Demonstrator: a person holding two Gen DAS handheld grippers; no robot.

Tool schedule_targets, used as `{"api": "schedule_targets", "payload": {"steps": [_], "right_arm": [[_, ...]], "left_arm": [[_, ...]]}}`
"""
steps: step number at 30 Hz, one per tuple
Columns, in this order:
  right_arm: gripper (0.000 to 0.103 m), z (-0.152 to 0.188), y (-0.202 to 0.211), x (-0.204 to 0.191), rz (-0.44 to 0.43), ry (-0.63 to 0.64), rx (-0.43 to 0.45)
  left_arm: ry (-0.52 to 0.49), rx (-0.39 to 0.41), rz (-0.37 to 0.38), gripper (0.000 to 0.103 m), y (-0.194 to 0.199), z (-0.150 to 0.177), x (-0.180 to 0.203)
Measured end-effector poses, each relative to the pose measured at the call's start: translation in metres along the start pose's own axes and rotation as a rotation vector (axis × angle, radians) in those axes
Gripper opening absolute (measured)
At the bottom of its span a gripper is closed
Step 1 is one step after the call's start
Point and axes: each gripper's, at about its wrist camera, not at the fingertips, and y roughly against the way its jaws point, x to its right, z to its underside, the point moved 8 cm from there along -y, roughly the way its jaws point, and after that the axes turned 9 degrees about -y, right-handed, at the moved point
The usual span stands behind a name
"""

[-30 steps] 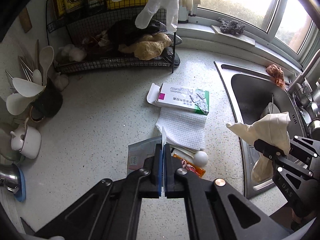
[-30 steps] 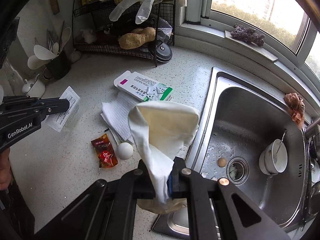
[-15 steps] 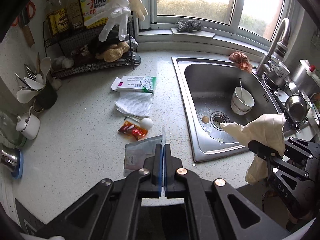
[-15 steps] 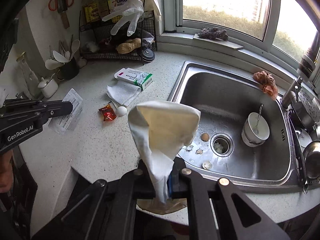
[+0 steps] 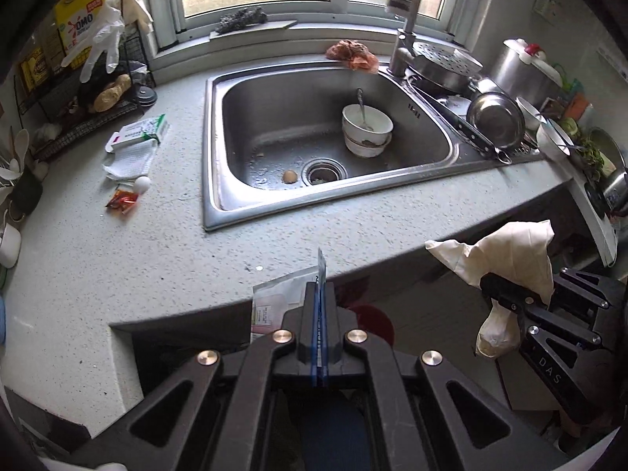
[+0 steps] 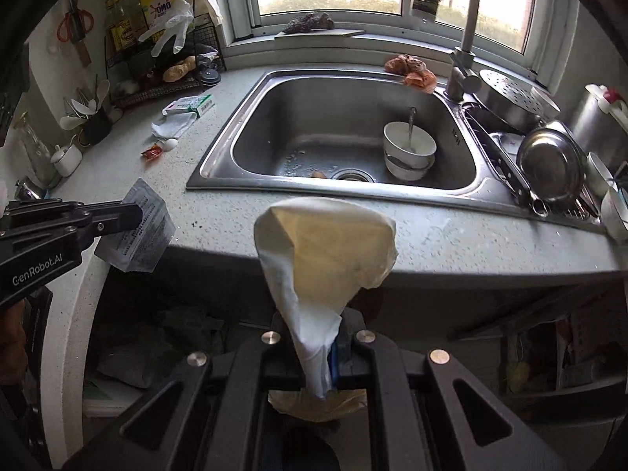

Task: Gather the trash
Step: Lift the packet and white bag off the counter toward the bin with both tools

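My left gripper (image 5: pixel 320 288) is shut on a flat silvery printed packet (image 5: pixel 274 300), which stands edge-on between the pads. The right wrist view shows that packet (image 6: pixel 137 233) hanging from the left gripper (image 6: pixel 137 212) beyond the counter's front edge. My right gripper (image 6: pixel 320 333) is shut on a crumpled cream paper tissue (image 6: pixel 325 251) that balloons above the pads. Both grippers hover off the counter (image 5: pixel 117 259), over the dark space below it. A red wrapper (image 5: pixel 122 201), a white ball (image 5: pixel 142 183), a paper towel (image 5: pixel 129 159) and a medicine box (image 5: pixel 139 133) lie on the counter's left part.
The steel sink (image 5: pixel 214 149) holds stacked bowls (image 5: pixel 367 129) with a spoon and an eggshell (image 5: pixel 289 176) by the drain. A wire rack (image 5: pixel 78 110) with a hanging glove stands at the back left. Pans and pots (image 5: pixel 496 119) crowd the drainer on the right.
Both grippers have pulled back from the counter past its front edge, still holding the packet and the tissue. The whole sink and the space under the counter have come into view.
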Motion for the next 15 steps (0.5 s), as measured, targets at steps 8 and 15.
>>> {"api": "schedule_targets", "payload": {"steps": [8, 15], "right_arm": [[0.007, 0.042, 0.008, 0.053, 0.077, -0.164, -0.052], [0.007, 0.09, -0.015, 0.088, 0.135, -0.296, -0.124]], "left_arm": [[-0.196, -0.092, 0.179, 0.001, -0.037, 0.009, 0.088], [-0.314, -0.203, 0.264, 0.001, -0.096, 0.032, 0.135]]}}
